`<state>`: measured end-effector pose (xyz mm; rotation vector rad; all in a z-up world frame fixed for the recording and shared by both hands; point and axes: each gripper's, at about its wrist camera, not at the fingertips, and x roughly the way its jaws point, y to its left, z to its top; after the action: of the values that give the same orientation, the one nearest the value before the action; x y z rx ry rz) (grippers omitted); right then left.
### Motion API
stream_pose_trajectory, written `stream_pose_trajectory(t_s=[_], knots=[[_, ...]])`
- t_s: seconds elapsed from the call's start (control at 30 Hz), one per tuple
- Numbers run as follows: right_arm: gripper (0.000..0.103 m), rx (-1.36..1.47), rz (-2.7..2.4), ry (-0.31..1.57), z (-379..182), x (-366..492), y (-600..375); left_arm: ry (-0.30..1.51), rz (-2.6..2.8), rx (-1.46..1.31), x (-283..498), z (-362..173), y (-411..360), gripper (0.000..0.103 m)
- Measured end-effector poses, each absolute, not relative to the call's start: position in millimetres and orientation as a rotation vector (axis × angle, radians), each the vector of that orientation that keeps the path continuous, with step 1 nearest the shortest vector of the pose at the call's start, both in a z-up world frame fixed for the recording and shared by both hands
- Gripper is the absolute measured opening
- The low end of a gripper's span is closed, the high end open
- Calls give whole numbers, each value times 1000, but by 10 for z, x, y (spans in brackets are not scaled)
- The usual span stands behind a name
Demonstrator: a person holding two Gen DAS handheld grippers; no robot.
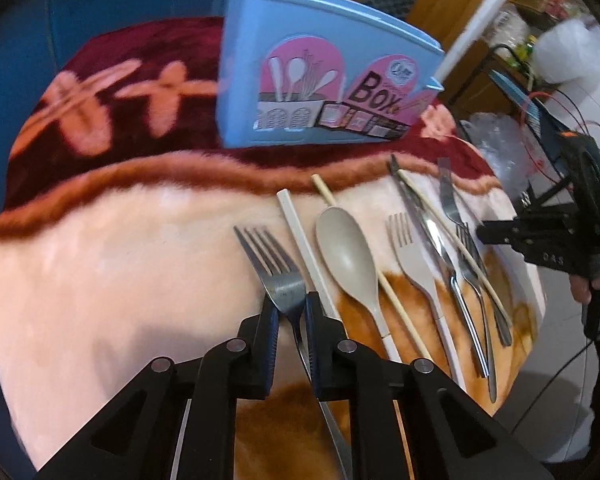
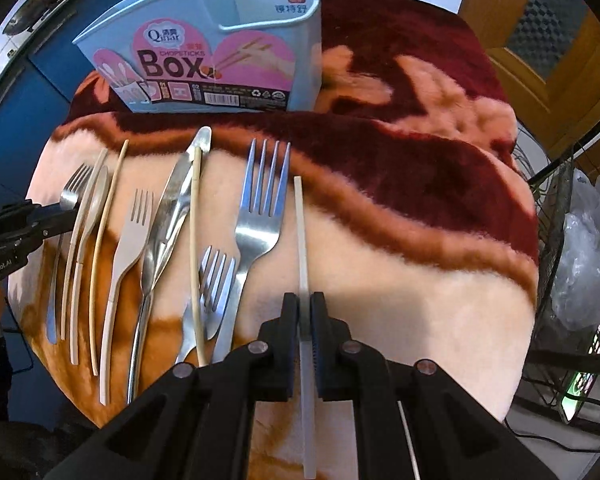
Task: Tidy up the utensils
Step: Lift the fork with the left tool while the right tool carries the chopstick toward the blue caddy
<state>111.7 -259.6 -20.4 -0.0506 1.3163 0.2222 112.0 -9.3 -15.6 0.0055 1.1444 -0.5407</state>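
Left gripper (image 1: pixel 290 308): pads clamped on the neck of a steel fork (image 1: pixel 276 270), bottom centre of the left view, tines toward the blue box (image 1: pixel 320 80) at upper centre. Right gripper (image 2: pixel 304 312): pads clamped on a white chopstick (image 2: pixel 302 232), bottom centre of the right view, rightmost in the row. Other utensils lie side by side on the blanket (image 2: pixel 420 280): beige spoon (image 1: pixel 346 252), beige fork (image 2: pixel 130 240), large fork (image 2: pixel 260 208).

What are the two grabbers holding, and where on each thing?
The left gripper pinches a metal fork at its neck, below the tines. The right gripper pinches a white chopstick about midway along it.
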Motion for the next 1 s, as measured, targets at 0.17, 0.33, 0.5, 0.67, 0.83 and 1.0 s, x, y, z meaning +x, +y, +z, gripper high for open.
stream_pose_trajectory(t_s=[0.17, 0.33, 0.5, 0.67, 0.83, 1.0], knots=[[8, -33, 201, 1249, -206, 1046, -2602, 1137, -604, -11, 1170, -145, -113, 2], [7, -7, 195, 1138, -175, 889, -2631, 1036, -596, -30, 1074, 26, -46, 1], [7, 79, 235, 984, 77, 740, -2667, 871, -534, -48, 889, 368, 65, 1], [7, 132, 266, 789, 373, 575, -2733, 718, -484, -45, 770, 710, 32, 1], [7, 164, 272, 631, 573, 593, -2706, 603, -435, -54, 810, 1057, -47, 1], [7, 189, 289, 528, 755, 615, -2791, 485, -359, -20, 978, 1425, -114, 1]])
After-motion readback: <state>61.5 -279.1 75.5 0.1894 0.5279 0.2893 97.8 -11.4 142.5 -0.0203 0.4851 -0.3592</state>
